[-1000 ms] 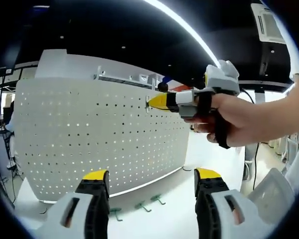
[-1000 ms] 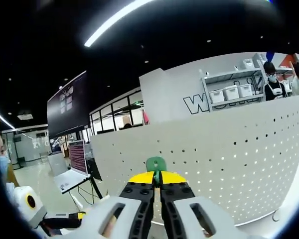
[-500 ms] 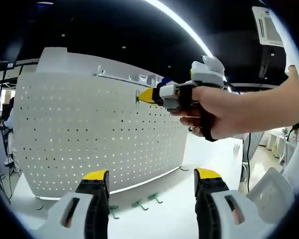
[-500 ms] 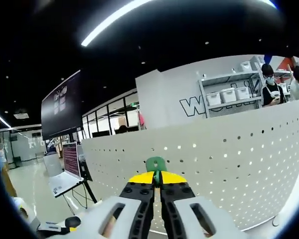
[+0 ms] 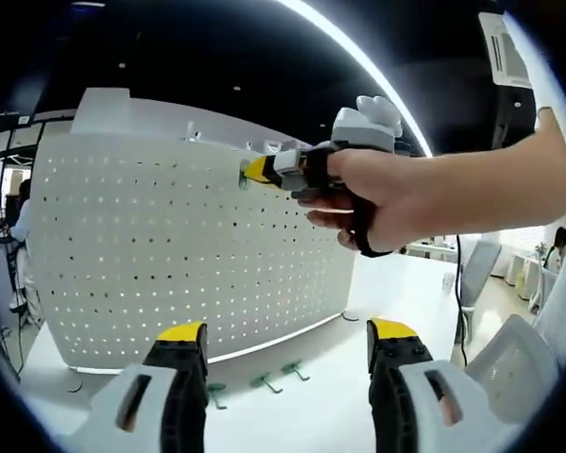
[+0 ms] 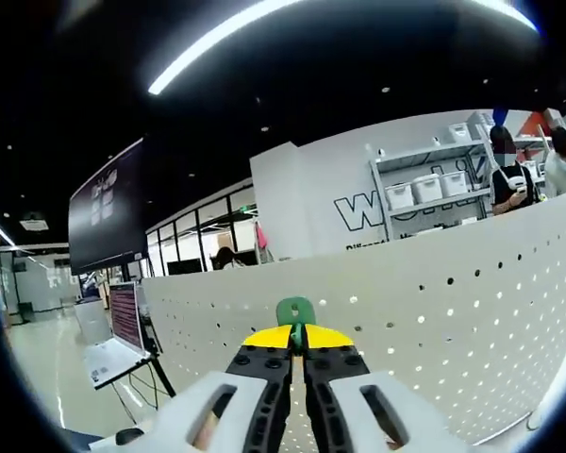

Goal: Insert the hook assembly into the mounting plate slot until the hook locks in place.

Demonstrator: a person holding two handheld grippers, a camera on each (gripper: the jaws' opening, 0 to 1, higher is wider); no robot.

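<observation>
Right jaws: the right gripper (image 6: 297, 351) had its yellow-tipped jaws clamped on the small green plastic hook (image 6: 295, 310), held tip-forward to meet a hole.
Left jaws: the left gripper (image 5: 288, 342) stood wide apart, holding nothing, idling above the white tabletop (image 5: 358, 311).
Spare hooks: three green hooks (image 5: 257, 383) lay near the board's foot, probably awaiting their turn.
Board: the white perforated mounting plate (image 5: 151, 255) stood upright; the hook was at its upper rows, seating not yet confirmed.
</observation>
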